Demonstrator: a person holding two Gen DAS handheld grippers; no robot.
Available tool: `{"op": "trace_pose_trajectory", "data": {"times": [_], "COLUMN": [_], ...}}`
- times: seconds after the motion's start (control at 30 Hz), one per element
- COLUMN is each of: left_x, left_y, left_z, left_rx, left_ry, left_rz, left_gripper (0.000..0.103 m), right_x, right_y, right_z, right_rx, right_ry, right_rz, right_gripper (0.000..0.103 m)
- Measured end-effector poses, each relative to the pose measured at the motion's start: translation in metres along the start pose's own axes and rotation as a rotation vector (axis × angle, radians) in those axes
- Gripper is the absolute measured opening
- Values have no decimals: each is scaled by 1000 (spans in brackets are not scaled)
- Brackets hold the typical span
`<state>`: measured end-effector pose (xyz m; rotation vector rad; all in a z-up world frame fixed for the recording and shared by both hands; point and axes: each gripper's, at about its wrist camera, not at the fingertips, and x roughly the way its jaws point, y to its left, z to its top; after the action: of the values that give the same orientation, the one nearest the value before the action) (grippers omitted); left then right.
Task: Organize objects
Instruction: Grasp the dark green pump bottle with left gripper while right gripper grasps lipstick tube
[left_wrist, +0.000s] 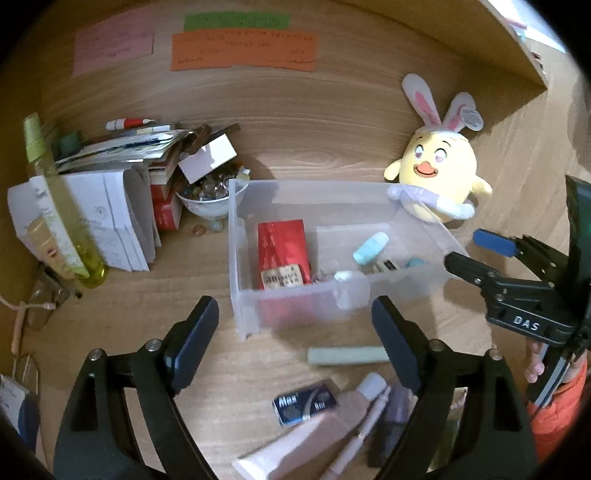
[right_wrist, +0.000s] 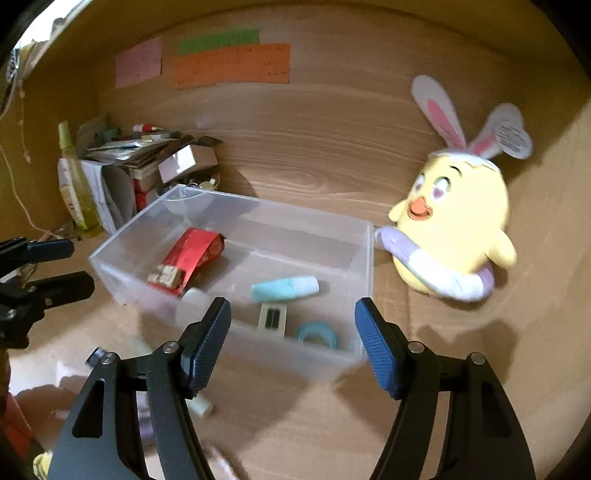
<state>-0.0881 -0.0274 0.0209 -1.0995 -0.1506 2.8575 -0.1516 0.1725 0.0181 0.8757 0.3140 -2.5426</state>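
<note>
The clear plastic bin (right_wrist: 236, 221) holds a red packet (right_wrist: 192, 258) left and a teal tube (right_wrist: 284, 288) right; the yellow chick plush (right_wrist: 454, 229) sits just beside its right end.

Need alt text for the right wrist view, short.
A clear plastic bin on a wooden desk holds a red packet, a teal tube and a teal tape roll. The open, empty right tool frames its near wall. A yellow chick plush with bunny ears sits at right; the left tool shows at the left edge.

Red packet (right_wrist: 192, 258) and pale-blue tube (right_wrist: 284, 288) in a clear bin (right_wrist: 365, 258) — yellow plush chick (right_wrist: 458, 229), pink-lined ears.
</note>
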Motion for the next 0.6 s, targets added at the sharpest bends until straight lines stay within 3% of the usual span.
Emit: {"op": "trace_pose_trajectory", "data": {"times": [0.33, 0.6], "left_x": [-18, -32], "left_y": [-27, -56], "left_z": [-42, -73], "left_rx": [42, 66], "left_ry": [32, 58], "left_rz": [-33, -105], "left_gripper": [87, 87], "right_x": [-46, -71], "right_y": [0, 0], "right_z": [-61, -106], "right_rx": [44, 51], "right_ry": [29, 73], "right_rz": [-24, -5], "right_gripper": [66, 66]}}
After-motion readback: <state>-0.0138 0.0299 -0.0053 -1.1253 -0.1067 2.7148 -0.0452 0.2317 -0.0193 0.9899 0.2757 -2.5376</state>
